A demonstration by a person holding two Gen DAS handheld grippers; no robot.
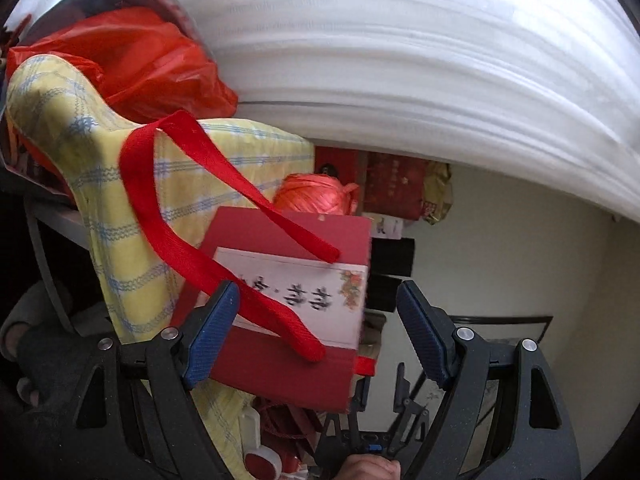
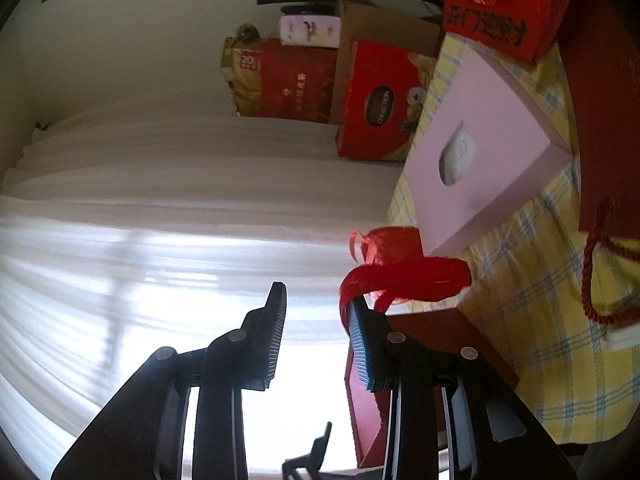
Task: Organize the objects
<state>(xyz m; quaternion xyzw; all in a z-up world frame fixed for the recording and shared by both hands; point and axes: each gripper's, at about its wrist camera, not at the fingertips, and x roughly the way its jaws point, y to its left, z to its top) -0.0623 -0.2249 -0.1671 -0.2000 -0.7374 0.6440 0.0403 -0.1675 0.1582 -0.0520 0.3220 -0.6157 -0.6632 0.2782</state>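
Observation:
A red gift bag [image 1: 280, 364] with a white label [image 1: 296, 288] and red ribbon handles [image 1: 168, 184] leans against the yellow checked cloth [image 1: 120, 200]. My left gripper [image 1: 318, 286] stands open and wide around the bag's end; one pad overlaps the bag and the other is apart from it. In the right wrist view a ribbon handle [image 2: 404, 276] loops over the tip of one finger of my right gripper [image 2: 316, 296]. Its jaws show a gap with only bright curtain between them. The bag's dark red side [image 2: 432, 336] lies beside that finger.
A white curtain [image 1: 400, 60] fills the background. On the cloth sit a red plastic bag [image 1: 152, 68], a ball of red string [image 2: 394, 244], a pink box [image 2: 488, 140], a red gift box [image 2: 380, 104] and a dark red bag with a cord handle [image 2: 588, 280].

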